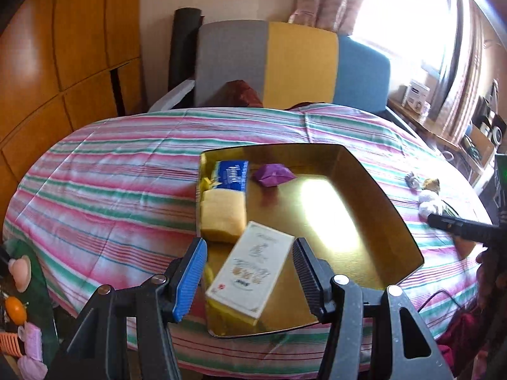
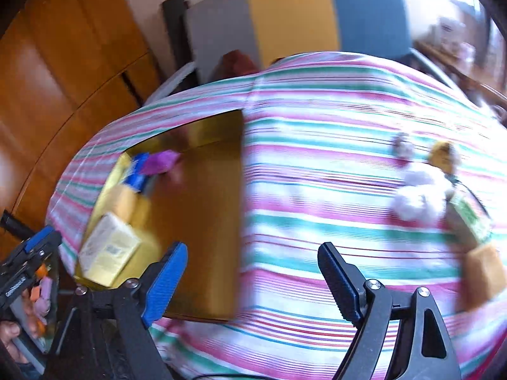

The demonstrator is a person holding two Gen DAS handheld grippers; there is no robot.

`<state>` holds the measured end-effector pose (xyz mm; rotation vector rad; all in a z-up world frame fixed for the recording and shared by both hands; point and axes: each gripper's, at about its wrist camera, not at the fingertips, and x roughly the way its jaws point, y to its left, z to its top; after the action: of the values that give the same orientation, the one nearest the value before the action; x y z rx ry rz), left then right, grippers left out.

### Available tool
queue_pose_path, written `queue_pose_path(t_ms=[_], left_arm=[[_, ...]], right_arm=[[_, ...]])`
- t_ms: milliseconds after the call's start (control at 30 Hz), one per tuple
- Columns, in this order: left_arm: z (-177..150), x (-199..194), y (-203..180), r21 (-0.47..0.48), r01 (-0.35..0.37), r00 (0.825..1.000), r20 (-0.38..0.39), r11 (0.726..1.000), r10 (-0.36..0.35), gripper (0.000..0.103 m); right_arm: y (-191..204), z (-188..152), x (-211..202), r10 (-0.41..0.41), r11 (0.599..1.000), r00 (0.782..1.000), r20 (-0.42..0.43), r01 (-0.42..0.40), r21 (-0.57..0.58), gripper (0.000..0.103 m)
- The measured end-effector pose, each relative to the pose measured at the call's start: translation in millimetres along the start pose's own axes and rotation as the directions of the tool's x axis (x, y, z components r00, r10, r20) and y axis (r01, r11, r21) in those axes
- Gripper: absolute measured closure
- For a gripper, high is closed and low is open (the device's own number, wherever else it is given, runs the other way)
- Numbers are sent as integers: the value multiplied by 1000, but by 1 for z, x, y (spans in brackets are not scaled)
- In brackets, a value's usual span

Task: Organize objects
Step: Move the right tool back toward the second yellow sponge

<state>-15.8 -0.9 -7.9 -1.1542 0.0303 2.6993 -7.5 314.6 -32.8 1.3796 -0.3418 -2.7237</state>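
The striped bedspread [image 1: 120,171] fills both views; on it lies the gold tray [image 1: 374,190], the widest of the task's things, holding at its nine-o'clock side a blue packet [image 1: 233,172], a yellow sponge block [image 1: 223,213] and a purple wrapper [image 1: 272,174]; at its six-o'clock corner sits the white carton [image 1: 250,272], tilted, lying between the jaws of the left gripper [image 1: 248,274]. Those tongs stand apart, the pads clear of the carton's sides, so nothing is clamped. The right gripper [image 2: 253,280] hangs over bare cloth just past the tray's three-o'clock edge; its tongs are spread wide and empty.

My reading is that the carton is placed and the right hand is heading for the loose things at two o'clock: a white plush toy [image 2: 418,196], a small brown-yellow toy [image 2: 442,155], a green-labelled packet [image 2: 469,218] and a tan block [image 2: 484,272]. To do it well, slow down, since the right view is smeared; centre the open jaws over one item, probably the plush as the bulkiest, and close on its middle so it does not squash sideways.

Only the right view shows the packet and tan block plainly; only the left view shows the tray's whole floor, most of it bare with glare, with free room at three o'clock.
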Motion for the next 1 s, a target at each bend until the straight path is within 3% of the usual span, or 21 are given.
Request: queue_pose_path(t_ms=[200, 367, 567, 633, 733, 800, 1000], left_arm=[[3, 6, -25, 51, 38, 999, -13, 998, -37, 46], [4, 13, -46, 93, 73, 997, -34, 993, -70, 46], [5, 16, -68, 136, 113, 993, -48, 984, -108, 46], [6, 18, -75, 151, 125, 992, -52, 981, -118, 46], [8, 20, -87, 175, 143, 989, -61, 974, -134, 46], [9, 21, -97, 188, 161, 986, -66, 969, -151, 46], [15, 28, -129, 199, 247, 968, -100, 948, -231, 46]], right_arm=[[-65, -1, -32, -112, 988, 992, 49, 107, 109, 15], [-111, -1, -58, -212, 963, 973, 96, 191, 191, 10], [-162, -9, -79, -274, 921, 952, 137, 220, 321, 6], [-179, -13, -82, -278, 903, 949, 149, 205, 376, 6], [-205, -24, -83, -204, 861, 963, 179, 89, 501, 6], [-214, -31, -89, -205, 830, 953, 223, 48, 556, 6], [-214, -34, -98, -196, 816, 935, 296, -12, 578, 5]])
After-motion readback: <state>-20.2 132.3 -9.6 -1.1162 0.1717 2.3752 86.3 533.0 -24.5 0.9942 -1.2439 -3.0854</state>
